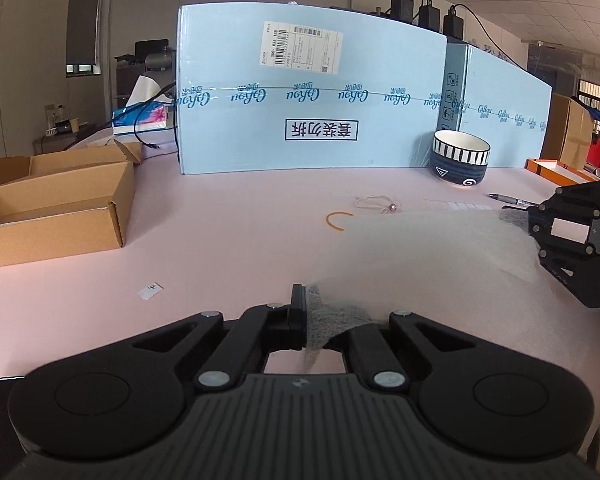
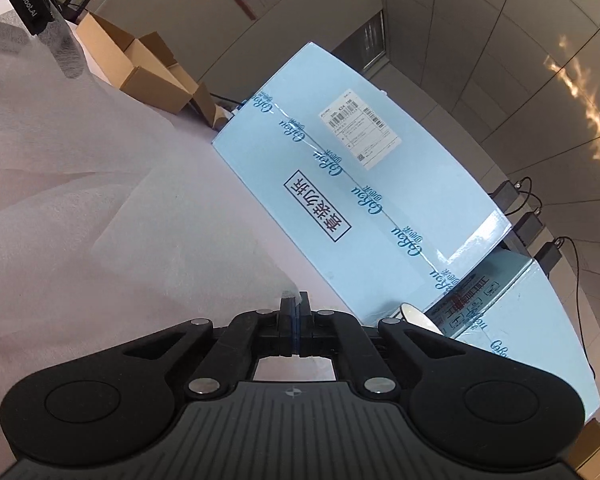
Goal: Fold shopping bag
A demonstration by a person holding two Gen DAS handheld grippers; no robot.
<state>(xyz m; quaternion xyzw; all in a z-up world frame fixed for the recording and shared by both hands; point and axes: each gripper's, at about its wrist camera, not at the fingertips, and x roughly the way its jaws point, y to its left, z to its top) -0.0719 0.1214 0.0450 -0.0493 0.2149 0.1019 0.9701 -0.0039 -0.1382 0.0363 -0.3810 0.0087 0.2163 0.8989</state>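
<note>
A: What is gripped by the left gripper (image 1: 306, 312)?

B: A corner of the shopping bag (image 1: 432, 248), a thin white translucent sheet, is pinched between its jaws, which are brought fully together on the fabric. A bunched grey fold is seen just behind the black finger (image 1: 298, 312).

A: And the right gripper (image 2: 295, 312)?

B: It is likewise clamped on an edge of the bag, with only a small tip of white material showing above the closed jaws. From the left wrist view the right gripper (image 1: 572, 236) is seen at the far right, with the bag stretched between the two.

A: Where is the bag placed?

B: It is held up over the pink table (image 1: 220, 220), spanning from one gripper to the other. In the right wrist view the sheet (image 2: 80, 200) is spread across the left half of the picture, with creases visible in it.

A: What else is found on the table?

B: A large light blue carton (image 1: 312, 96) with a shipping label is stood at the back, and a striped bowl (image 1: 460, 158) is set just beside it. An open cardboard box (image 1: 56, 204) is seen at the left. A rubber band (image 1: 336, 220), partly covered by the bag's edge, a loop of string (image 1: 376, 204), a pen (image 1: 512, 199) and a small paper scrap (image 1: 151, 291) are scattered on the surface. Black power adapters (image 1: 428, 12) are lined up on top of the carton
</note>
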